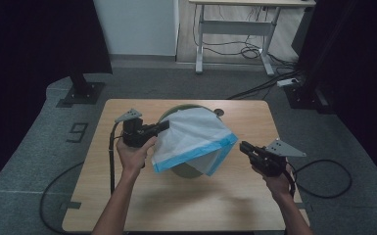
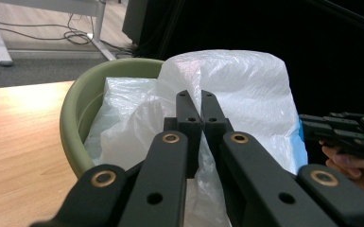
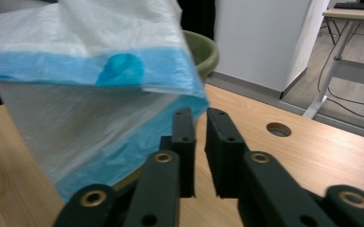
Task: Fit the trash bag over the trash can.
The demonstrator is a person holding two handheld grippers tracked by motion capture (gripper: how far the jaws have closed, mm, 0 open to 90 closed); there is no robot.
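Lining a green bin (image 1: 186, 169) at the centre of the frame, you had the job roughly half done, by the look of it: the white bag (image 1: 191, 139) with its blue hem lay draped over the bin's top, some of it sagging inside, but its mouth was not yet stretched around the rim. Your left gripper (image 1: 165, 126), at centre left, had its jaws pinched tight on a fold of the plastic. Your right gripper (image 1: 242, 146), at centre right, stood just off the bag's blue corner, its jaws slightly parted with nothing between them.

The left gripper view showed the bin's inner wall (image 2: 82, 106) and the bag slumped within, which the high view hid. The right gripper view caught a bunched blue knot (image 3: 120, 68) on the hem, at upper left, and a round hole (image 3: 279, 129) in the tabletop.
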